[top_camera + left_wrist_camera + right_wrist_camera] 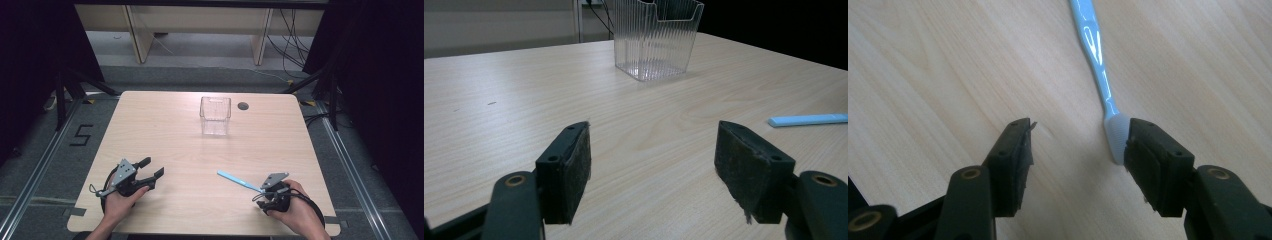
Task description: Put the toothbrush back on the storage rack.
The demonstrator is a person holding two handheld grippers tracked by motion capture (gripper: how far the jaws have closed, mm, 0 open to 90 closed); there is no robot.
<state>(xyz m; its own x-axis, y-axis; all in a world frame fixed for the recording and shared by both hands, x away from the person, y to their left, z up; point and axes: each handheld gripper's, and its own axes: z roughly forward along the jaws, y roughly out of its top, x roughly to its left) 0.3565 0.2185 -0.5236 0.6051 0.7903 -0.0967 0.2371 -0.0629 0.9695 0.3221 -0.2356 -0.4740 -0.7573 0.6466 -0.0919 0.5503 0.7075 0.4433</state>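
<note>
The toothbrush (1096,60) lies with its head just inside the right gripper (1077,145)'s wide jaws, handle running far-left

The left gripper (654,165) hangs low over the pale wood-grain surface (524,100), its two black fingers (566,172) rising from the bottom edge and standing wide apart, with bare wood between them. Each finger carries a dark, rough pad on its inner face; the right one is frayed at its lower edge. Farther off, a clear ribbed plastic container (655,37) stands upright on the surface, open at the top. At the right edge, a flat light-blue handle (808,120) lies on the wood, well apart from the container and beyond the right finger.
</note>
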